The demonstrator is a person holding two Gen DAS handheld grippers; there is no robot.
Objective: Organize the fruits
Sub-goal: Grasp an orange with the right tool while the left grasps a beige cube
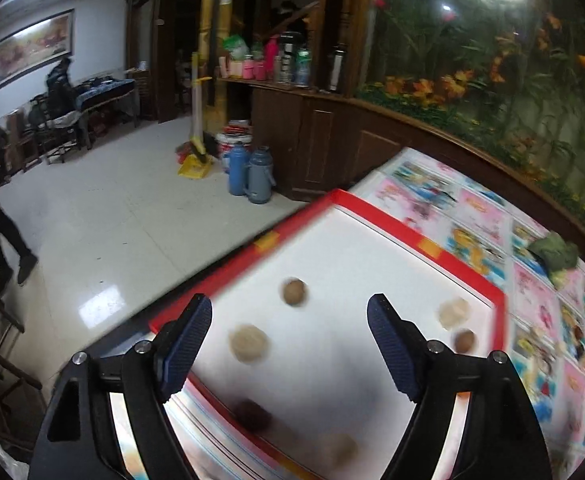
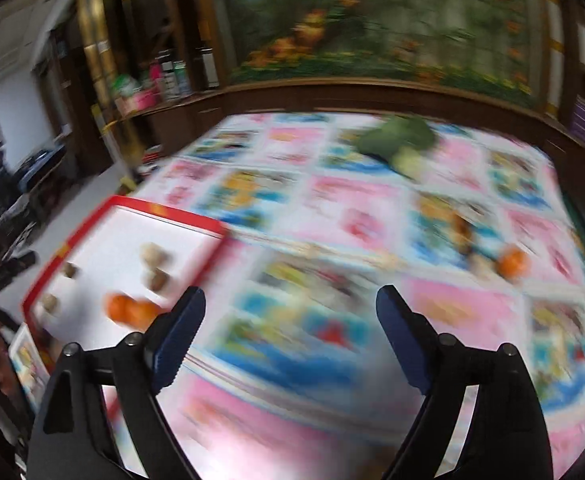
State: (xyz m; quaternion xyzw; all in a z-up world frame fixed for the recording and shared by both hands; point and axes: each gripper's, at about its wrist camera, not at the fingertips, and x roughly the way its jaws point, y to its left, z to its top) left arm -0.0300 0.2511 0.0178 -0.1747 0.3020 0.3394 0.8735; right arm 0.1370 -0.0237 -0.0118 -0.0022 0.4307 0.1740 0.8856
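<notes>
While both grippers hang with jaws spread wide and empty, the left gripper [image 1: 290, 330] sits over the red-rimmed tray [image 1: 376, 210], where small brown fruits [image 1: 293, 291] and an orange [image 2: 126, 310] lie. Beyond the tray, another orange [image 2: 513, 262] rests on the counter [image 2: 332, 200] ahead of the right gripper [image 2: 290, 322].

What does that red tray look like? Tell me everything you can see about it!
The tray is a flat rectangle with a raised red rim, small yellow patches on it, and a smooth white floor, maybe plastic. It lies level on the colourful cartoon tablecloth, near the table's edge by the floor. On it rest several small round brownish and pale fruits, spread apart, and one orange fruit near a corner. Nothing grips the tray; the pictures are blurry, so finer details are unclear.
</notes>
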